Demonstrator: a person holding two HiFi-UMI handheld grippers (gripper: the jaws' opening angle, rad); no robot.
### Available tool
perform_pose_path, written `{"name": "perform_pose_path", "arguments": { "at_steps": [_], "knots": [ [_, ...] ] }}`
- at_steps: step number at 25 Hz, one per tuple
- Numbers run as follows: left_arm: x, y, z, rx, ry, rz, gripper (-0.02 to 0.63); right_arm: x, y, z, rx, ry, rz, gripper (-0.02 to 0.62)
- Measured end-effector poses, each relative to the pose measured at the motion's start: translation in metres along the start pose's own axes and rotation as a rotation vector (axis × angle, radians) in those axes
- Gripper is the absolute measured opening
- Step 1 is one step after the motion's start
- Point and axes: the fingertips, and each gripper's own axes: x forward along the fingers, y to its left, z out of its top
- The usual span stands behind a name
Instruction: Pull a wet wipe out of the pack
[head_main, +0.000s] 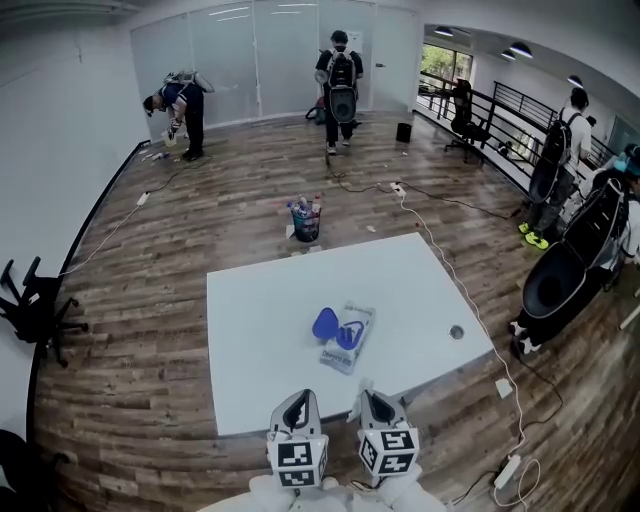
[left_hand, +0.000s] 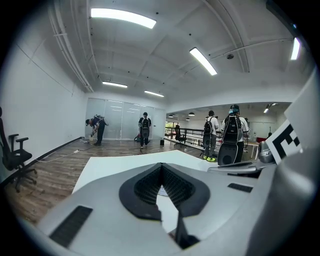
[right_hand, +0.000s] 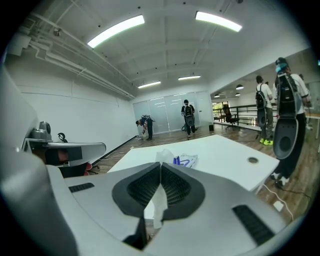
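Observation:
The wet wipe pack (head_main: 348, 338) lies on the white table (head_main: 260, 300), its blue lid (head_main: 325, 323) flipped open to the left. Both grippers are near the table's front edge, short of the pack. My right gripper (head_main: 375, 405) is shut on a white wet wipe (right_hand: 159, 207). The wipe pokes out above the closed jaws and hangs below them, and the pack (right_hand: 186, 161) lies beyond on the table. My left gripper (head_main: 297, 410) sits beside it. Its jaws (left_hand: 161, 165) meet at the tips with nothing between them.
A cable hole (head_main: 456, 331) sits near the table's right edge. On the floor behind the table stands a bucket of bottles (head_main: 305, 220), with cables running past it. An office chair (head_main: 35, 305) is at left. People stand at the back and right.

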Motion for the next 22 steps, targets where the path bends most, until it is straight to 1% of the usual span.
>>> {"name": "perform_pose_path", "arguments": {
  "at_steps": [6, 13, 22],
  "knots": [
    [0.011, -0.008, 0.001, -0.02, 0.005, -0.037, 0.002, -0.005, -0.011, 0.016, -0.02, -0.047, -0.039, 0.014],
    [0.017, -0.015, 0.004, 0.009, -0.005, -0.059, 0.002, -0.005, -0.019, 0.018, -0.016, -0.048, -0.069, 0.014],
    [0.021, -0.02, 0.007, 0.002, -0.001, -0.067, 0.001, -0.007, -0.021, 0.018, -0.014, -0.042, -0.074, 0.014]
  ]
}}
